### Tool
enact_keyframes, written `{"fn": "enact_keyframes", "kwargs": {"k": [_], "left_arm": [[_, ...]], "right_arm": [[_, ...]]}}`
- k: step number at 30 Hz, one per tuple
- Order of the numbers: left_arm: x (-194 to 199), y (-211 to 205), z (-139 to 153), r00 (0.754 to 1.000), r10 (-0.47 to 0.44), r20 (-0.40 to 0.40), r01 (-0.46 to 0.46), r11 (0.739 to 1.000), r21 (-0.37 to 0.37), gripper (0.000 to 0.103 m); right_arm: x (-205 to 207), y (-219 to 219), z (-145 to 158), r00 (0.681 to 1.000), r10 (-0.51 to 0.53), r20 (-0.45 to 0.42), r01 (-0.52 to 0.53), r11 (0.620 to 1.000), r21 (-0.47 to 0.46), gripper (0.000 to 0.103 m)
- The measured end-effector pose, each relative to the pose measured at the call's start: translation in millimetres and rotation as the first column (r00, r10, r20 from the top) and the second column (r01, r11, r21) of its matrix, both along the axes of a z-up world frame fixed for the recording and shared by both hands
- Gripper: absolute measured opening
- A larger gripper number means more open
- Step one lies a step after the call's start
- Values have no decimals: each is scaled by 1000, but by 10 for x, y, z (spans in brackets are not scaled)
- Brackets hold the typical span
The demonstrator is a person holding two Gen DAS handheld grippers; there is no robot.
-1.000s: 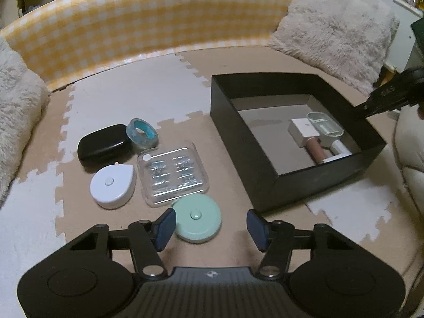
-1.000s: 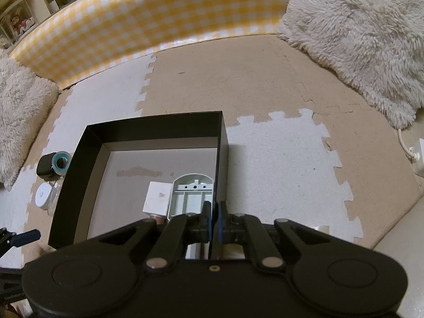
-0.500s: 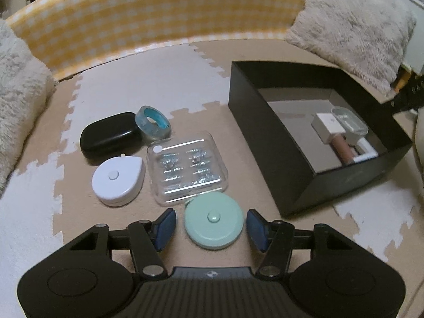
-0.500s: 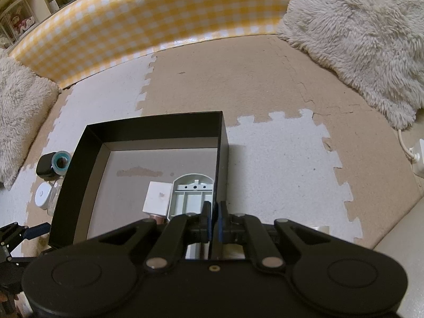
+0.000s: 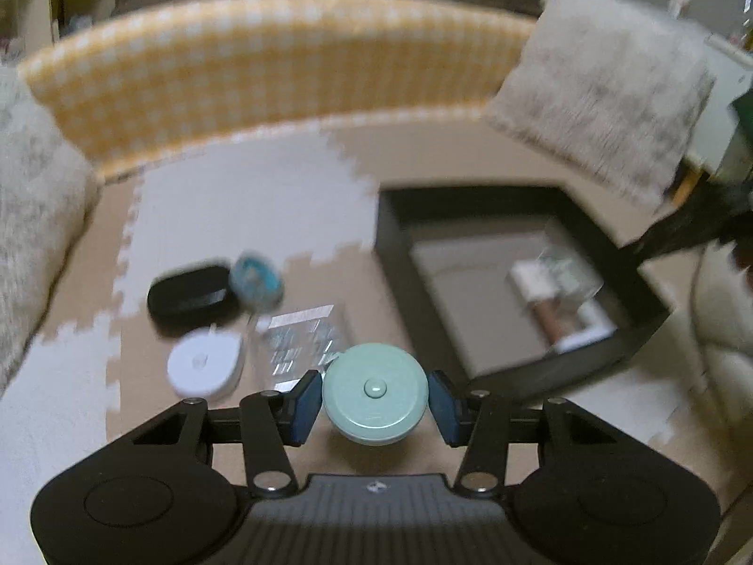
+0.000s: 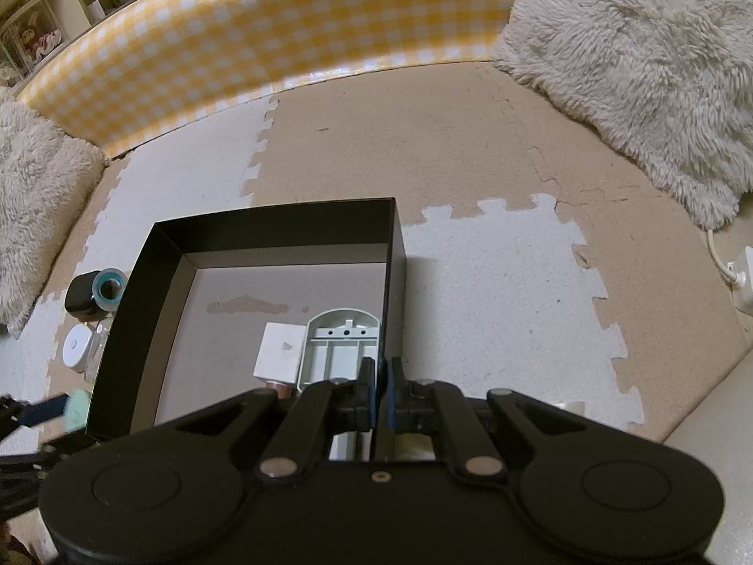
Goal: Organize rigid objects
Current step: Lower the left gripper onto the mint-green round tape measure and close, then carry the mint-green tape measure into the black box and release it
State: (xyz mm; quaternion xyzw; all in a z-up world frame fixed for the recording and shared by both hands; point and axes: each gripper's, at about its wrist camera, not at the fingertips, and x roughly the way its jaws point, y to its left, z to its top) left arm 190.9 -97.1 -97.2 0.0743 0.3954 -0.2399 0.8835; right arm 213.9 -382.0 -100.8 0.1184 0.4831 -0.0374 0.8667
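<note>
My left gripper is shut on a round mint-green tape measure and holds it above the mat; the view is blurred. Behind it lie a clear plastic case, a white tape measure, a black case and a teal tape roll. The black box stands to the right, holding a white block, a grey-green tray and a brown tube. My right gripper is shut and empty over the box's near right corner. The left gripper also shows in the right wrist view.
Beige and white foam mats cover the floor. A yellow checked bumper runs along the back. Furry cushions lie at the far right and far left. A white plug and cord sit at the right edge.
My left gripper has closed on the mint-green tape measure and lifted it off the mat. My right gripper has stayed still and shut.
</note>
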Motion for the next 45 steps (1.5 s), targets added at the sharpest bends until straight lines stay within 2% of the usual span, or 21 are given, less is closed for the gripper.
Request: {"fn": "enact_keyframes", "kwargs": {"k": [4,7,12,17,24,26,33,35,45], "left_arm": [[-80,-209,198,997,-71,40,73,996,-56,50],[-107,-396,240,990,-124,63,128,990,-62,50],[-116,-639,131,978,-182,102,181,983,17,50],[-35,-664,-26,976,-187,110,182,982,57,50],[46,-639,-56,979,-180,97,177,983,39,51],[37,-635,-48,979,-183,85,181,983,37,57],[24,-597,8,985,-169,17,169,986,5,60],[15,-592,32,986,-169,3,169,986,-8,68],[-67,-640,147,983,-181,-27,180,983,-29,85]], "right_arm": [[-1,0,0,1000,0,0,0,1000,-1,5],[0,0,0,1000,1,0,-1,1000,-2,5],[-3,-3,-5,1000,3,0,-3,1000,-8,5],[-5,-2,-6,1000,4,0,-4,1000,-10,5],[-5,4,-5,1000,3,0,-3,1000,-9,5],[-3,9,-4,1000,3,0,-3,1000,-8,5],[-3,9,0,1000,4,0,-4,1000,-8,5],[-2,9,1,1000,4,0,-4,1000,-8,5],[-4,10,0,1000,4,0,-4,1000,-8,5]]}}
